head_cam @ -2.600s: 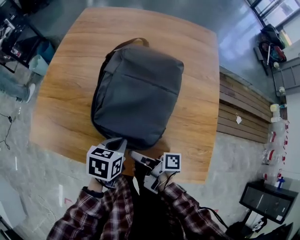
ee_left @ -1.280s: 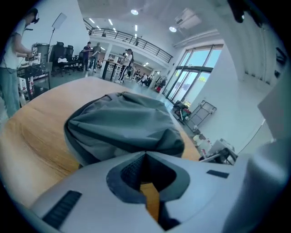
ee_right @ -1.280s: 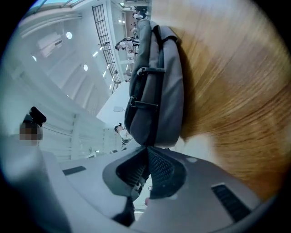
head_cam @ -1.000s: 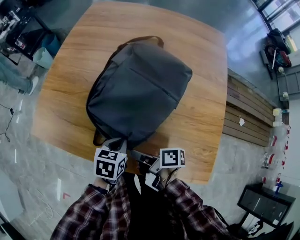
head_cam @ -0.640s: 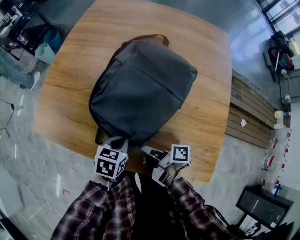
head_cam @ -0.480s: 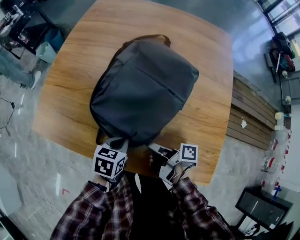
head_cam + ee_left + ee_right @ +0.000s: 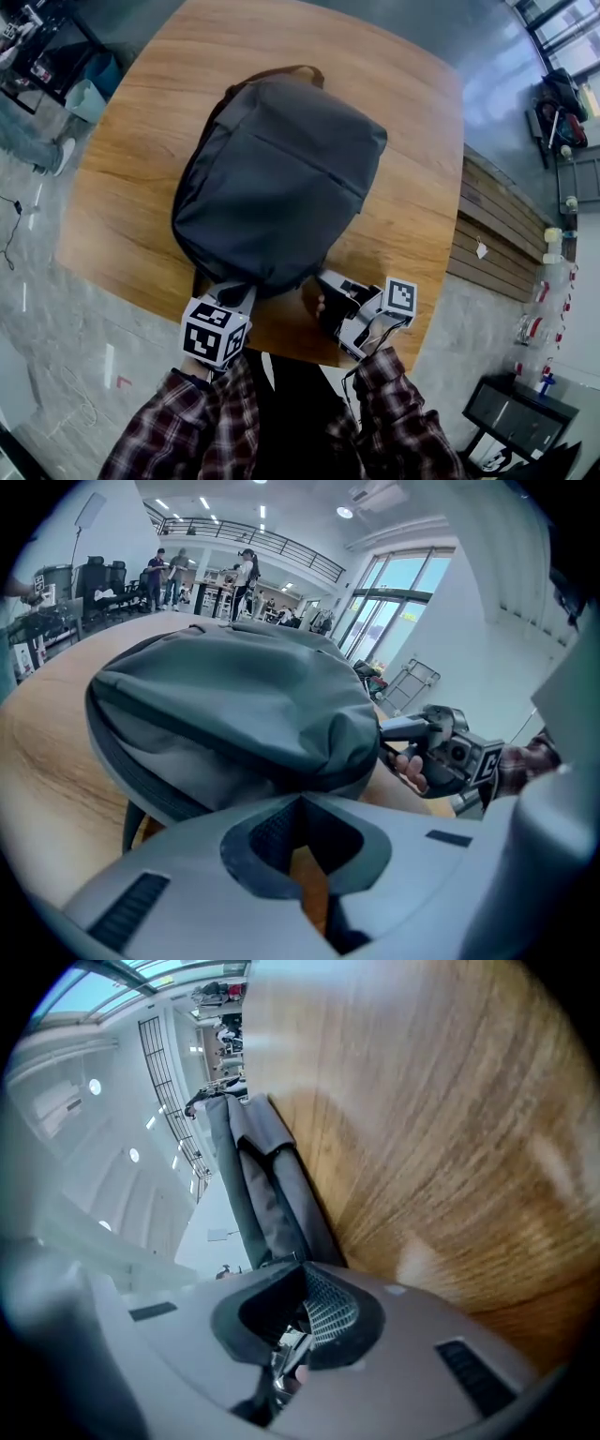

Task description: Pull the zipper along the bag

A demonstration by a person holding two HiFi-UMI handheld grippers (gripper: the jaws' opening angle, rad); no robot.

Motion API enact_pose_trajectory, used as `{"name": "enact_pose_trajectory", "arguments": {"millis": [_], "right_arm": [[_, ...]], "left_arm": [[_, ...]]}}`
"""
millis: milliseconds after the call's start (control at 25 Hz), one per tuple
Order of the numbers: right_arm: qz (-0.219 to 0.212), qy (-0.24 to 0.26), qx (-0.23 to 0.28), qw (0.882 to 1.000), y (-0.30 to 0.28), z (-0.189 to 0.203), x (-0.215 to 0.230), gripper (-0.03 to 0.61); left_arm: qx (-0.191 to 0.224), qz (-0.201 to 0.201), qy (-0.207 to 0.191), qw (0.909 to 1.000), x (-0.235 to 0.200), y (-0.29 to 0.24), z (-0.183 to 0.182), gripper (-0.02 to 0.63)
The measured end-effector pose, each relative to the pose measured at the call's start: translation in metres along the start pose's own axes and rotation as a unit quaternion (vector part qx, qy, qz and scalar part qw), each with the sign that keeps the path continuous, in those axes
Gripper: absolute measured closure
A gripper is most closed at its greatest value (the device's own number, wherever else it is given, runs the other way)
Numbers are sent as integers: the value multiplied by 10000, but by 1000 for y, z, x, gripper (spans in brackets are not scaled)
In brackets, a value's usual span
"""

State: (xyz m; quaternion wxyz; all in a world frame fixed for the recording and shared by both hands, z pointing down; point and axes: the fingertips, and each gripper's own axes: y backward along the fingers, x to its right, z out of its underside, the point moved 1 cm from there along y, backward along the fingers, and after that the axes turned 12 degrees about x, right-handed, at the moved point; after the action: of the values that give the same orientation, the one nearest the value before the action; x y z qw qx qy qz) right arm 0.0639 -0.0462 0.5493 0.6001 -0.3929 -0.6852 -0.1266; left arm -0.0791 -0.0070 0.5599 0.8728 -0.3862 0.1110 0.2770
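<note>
Right gripper [image 7: 302, 1283] is closed down on a small metal piece, the pull [image 7: 289, 1349] by the look of it, with the jaws all but together. It sits at the near right corner of the bag [image 7: 277, 178], tips against the side wall, which runs away from it in grey panels and dark seams. I can't tell which seam is the zip track. Left gripper [image 7: 300, 806]: jaws together at the bag's near edge, left of the other one. Fabric bunches right above the tips, so I read it as pinching the edge to anchor it, though the pinch itself isn't sharp. Bag lies flat mid-table [image 7: 412, 225], handle [image 7: 281, 71] at the far end, near edge close to the table's front. Step, as I judge it: pull is grabbed, travel not begun or barely begun, since it's at the corner end. Next move needs a drag in line with the track, following the corner curve rather than outward from the bag. The left one has to hold against it so the bag doesn't slide or swivel. Risk: the small pull slips out if the angle goes off.
</note>
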Motion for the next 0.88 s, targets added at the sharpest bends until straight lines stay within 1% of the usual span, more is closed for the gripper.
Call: {"name": "enact_pose_trajectory", "arguments": {"millis": [200,400,640,760,880], "right_arm": [[-84,-7,206,9998,-2,-25,-10,568],[-108,53,301,9995,-8,-44,-21,568],[-175,-85,679,9975,-15,-76,-25,568],[-161,30,803,9966,-27,-97,-31,568],[-133,313,834,9959,-40,-111,-39,568]], "left_arm": [[-51,65,66,9999,2,0,3,607],[-47,154,167,9997,8,-3,4,607],[-86,239,214,9994,10,-3,9,607],[-91,267,206,9994,11,-2,11,607],[-82,298,238,9992,15,-2,13,607]]}}
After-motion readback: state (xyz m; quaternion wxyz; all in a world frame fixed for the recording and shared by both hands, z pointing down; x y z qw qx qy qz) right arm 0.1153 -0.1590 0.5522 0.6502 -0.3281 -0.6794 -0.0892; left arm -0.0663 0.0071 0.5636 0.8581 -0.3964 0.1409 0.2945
